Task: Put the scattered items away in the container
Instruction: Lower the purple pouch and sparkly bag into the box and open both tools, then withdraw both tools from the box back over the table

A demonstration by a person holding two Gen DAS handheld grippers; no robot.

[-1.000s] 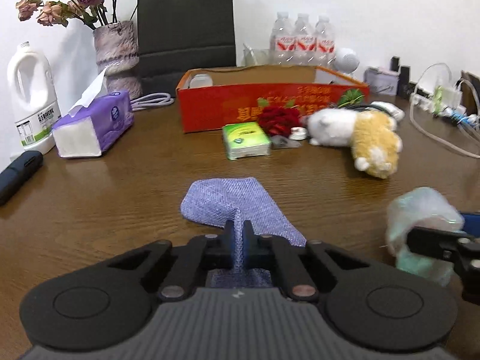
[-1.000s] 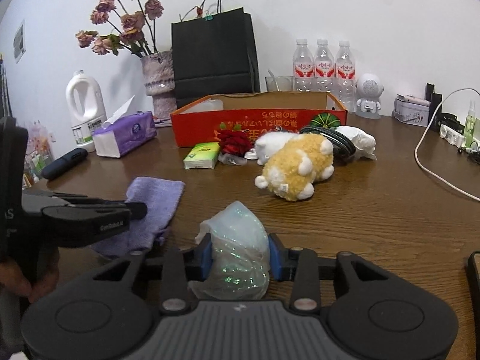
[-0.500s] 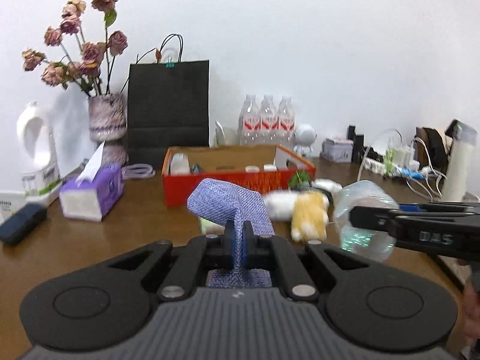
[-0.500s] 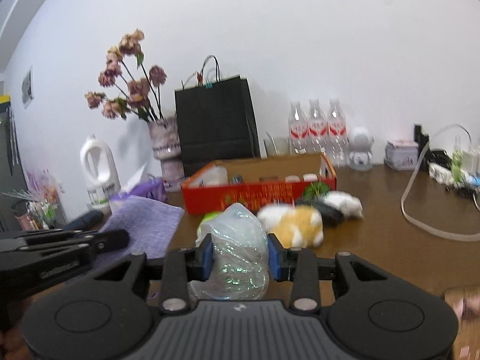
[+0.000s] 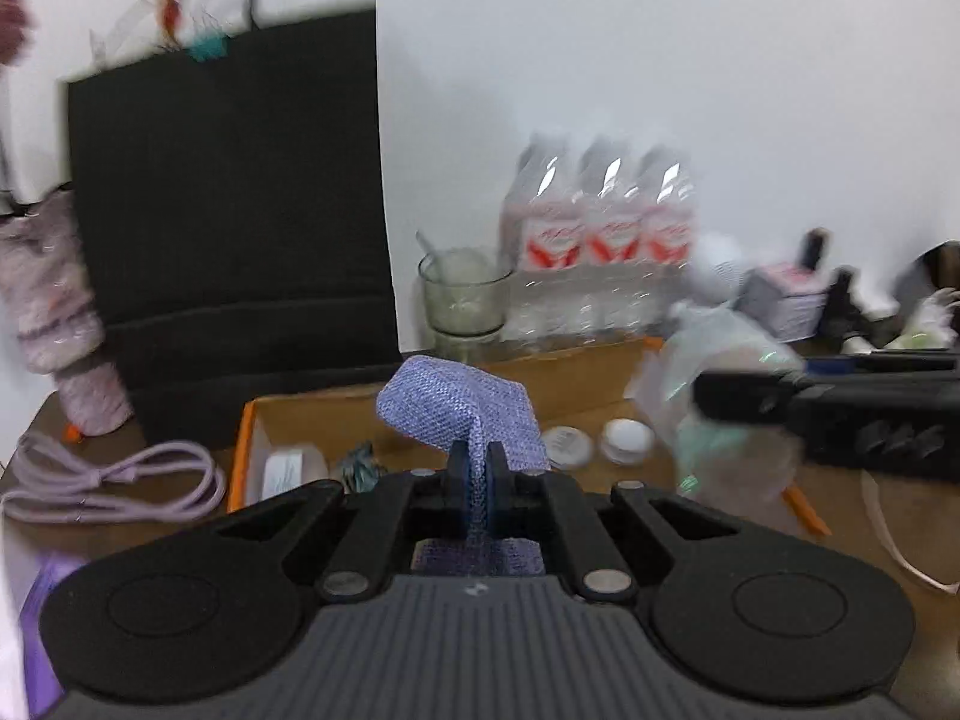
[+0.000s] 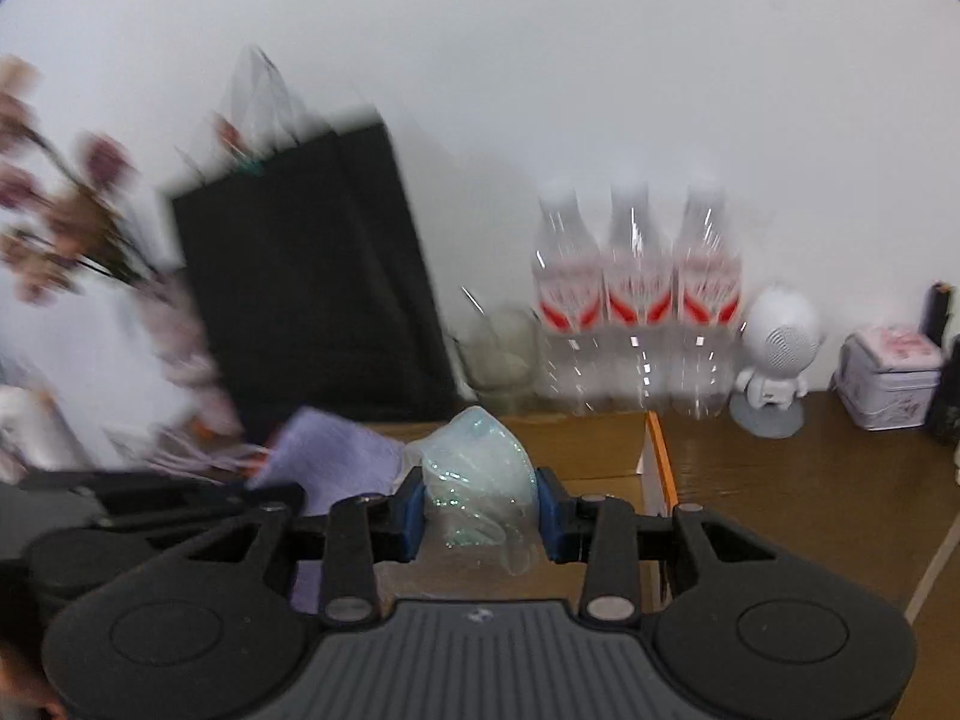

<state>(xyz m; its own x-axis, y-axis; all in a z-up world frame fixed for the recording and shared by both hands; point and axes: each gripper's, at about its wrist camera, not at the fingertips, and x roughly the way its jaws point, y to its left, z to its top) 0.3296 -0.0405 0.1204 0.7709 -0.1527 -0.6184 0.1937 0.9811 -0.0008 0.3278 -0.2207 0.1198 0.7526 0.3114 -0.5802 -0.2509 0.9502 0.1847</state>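
The cardboard box [image 5: 600, 372], orange-rimmed, sits on the brown bench [image 6: 810, 480] before a black paper bag [image 5: 228, 210], a glass [image 5: 465, 294] and three water bottles [image 6: 639, 300]. Left to right: the left claw [image 5: 478, 480] pinches a purple cloth [image 5: 462, 405] tight, held over the box; the right claw [image 6: 477, 507] clamps a crumpled clear plastic bag [image 6: 474, 468] above the box's right end. Small round lids [image 5: 627, 435] lie inside.
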